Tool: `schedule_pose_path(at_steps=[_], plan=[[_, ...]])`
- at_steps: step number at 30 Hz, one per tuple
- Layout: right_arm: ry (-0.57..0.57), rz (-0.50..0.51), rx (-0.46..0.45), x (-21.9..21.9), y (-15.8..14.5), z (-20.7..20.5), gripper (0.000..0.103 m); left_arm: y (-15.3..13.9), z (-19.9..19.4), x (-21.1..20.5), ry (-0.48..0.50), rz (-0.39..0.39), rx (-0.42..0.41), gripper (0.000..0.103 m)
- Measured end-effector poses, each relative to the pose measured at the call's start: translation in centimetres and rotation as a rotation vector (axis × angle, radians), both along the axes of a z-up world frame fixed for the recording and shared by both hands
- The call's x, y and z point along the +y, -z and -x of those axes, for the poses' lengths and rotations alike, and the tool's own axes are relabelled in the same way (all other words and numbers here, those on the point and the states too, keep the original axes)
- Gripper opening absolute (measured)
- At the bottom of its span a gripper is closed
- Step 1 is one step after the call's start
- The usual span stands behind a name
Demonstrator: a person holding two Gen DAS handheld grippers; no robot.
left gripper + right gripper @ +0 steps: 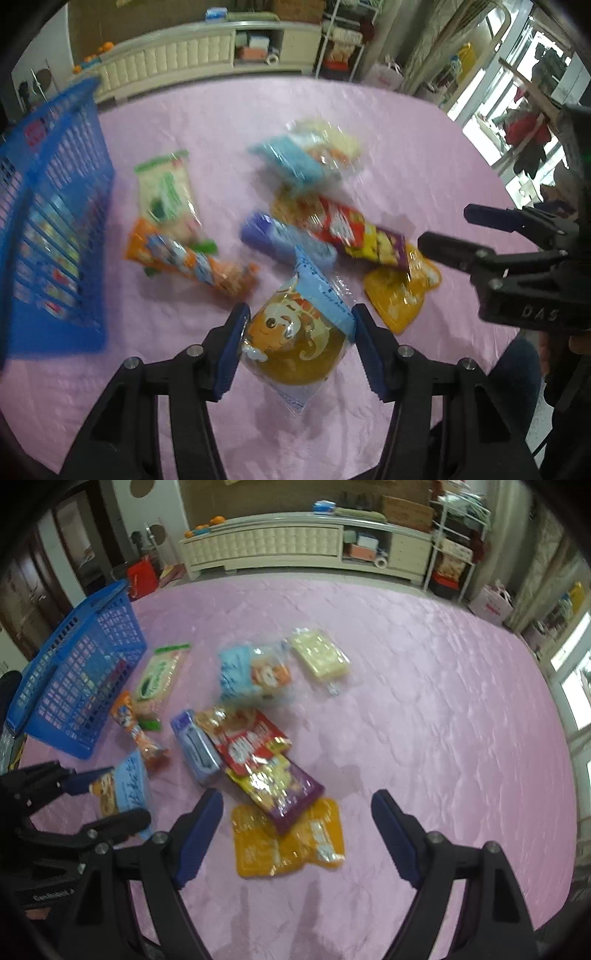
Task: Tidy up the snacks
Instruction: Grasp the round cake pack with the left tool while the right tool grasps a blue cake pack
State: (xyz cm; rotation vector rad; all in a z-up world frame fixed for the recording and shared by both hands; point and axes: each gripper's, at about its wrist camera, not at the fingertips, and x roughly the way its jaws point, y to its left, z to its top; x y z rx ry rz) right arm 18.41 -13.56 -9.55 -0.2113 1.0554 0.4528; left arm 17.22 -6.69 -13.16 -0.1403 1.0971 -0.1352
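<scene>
A pink quilted cloth (424,701) covers the surface, with a long cream cabinet (295,542) against the far wall and a metal rack (458,550) beside it.

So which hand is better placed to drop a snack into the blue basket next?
Left. The left gripper is shut on the blue-and-orange snack packet, with the blue basket on its side; the right gripper is open, empty.

Glossy plastic snack wrappers (258,746); wrinkled pink cloth (424,701).

Snack packets (255,746) scattered — blue basket (79,686) beside
</scene>
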Motion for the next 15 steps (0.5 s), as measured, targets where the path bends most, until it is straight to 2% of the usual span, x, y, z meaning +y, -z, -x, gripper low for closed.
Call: schedule_pose_path(at_steps=[6,12,15], plan=[[-0.06,0.032,-0.038,3.2,-1.3,-2.0,0.086,-2.1,-1.5,2.1,-0.037,-0.057,-0.053,0.054],[-0.102,0.081,-0.049,6.7,-1.0,-4.7,0.086,-2.6,-3.6,3.7,-0.037,-0.093,-0.079,0.054],[-0.11,0.111,-0.052,8.1,-0.2,-6.2,0.086,-2.0,-4.9,4.5,-0.052,-0.083,-0.065,0.054]])
